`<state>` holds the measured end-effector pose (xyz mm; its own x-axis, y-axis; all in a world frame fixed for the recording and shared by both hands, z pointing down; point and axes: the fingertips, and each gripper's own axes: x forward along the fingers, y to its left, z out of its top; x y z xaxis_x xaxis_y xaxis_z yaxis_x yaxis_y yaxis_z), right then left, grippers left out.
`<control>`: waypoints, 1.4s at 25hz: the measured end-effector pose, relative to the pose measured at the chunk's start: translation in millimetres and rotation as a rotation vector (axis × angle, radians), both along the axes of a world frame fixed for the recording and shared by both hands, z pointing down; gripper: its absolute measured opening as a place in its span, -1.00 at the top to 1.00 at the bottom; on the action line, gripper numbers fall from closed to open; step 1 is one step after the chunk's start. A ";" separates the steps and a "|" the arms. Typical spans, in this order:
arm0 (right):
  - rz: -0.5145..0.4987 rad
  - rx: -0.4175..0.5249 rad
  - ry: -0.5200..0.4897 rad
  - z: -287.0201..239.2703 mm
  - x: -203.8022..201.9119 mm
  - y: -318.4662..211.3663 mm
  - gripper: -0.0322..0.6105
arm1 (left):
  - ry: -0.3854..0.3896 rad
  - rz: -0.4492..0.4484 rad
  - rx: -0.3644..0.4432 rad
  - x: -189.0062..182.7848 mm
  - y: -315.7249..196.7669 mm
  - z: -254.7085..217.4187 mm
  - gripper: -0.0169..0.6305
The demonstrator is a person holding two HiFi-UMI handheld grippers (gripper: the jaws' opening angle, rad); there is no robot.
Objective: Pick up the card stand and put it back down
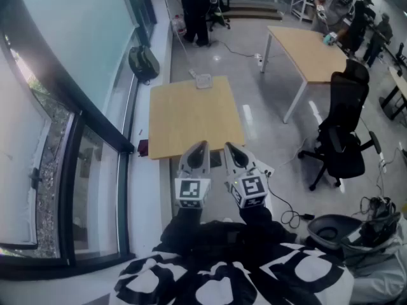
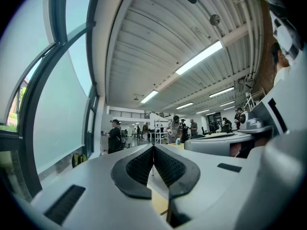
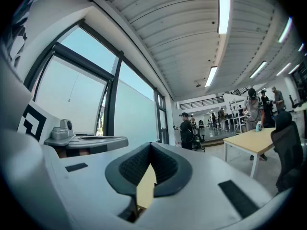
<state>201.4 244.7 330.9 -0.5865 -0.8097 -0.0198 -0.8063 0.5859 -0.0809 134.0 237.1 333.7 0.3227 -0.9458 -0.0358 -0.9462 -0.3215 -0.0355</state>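
The left grey gripper (image 1: 200, 147) and right grey gripper (image 1: 230, 149) are pinched closed and empty, waiting at bottom middle. What is probably the small pale card stand (image 1: 203, 81) sits upper middle on the square wooden table (image 1: 191, 122), not reached yet.

Card stand (image 1: 203, 81) on table (image 1: 191, 122), far edge

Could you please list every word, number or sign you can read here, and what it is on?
No readable text anywhere.
The left gripper and right gripper bear only square markers, no letters.
The card stand: too small to read anything.
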 end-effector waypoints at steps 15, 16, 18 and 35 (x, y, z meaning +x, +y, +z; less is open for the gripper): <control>0.018 -0.119 -0.049 29.4 20.2 -27.3 0.83 | -0.024 -0.007 0.007 15.4 -4.7 10.0 0.92; 0.013 -0.122 -0.049 31.1 18.3 -28.5 0.83 | -0.031 -0.021 0.002 12.2 -7.1 11.5 0.92; 0.005 -0.128 -0.046 35.5 13.1 -32.4 0.83 | -0.029 -0.038 -0.020 5.2 -14.8 18.4 0.92; 0.033 -0.059 -0.002 14.3 -72.3 -209.4 0.83 | 0.041 0.036 0.021 -75.1 -196.6 8.3 0.92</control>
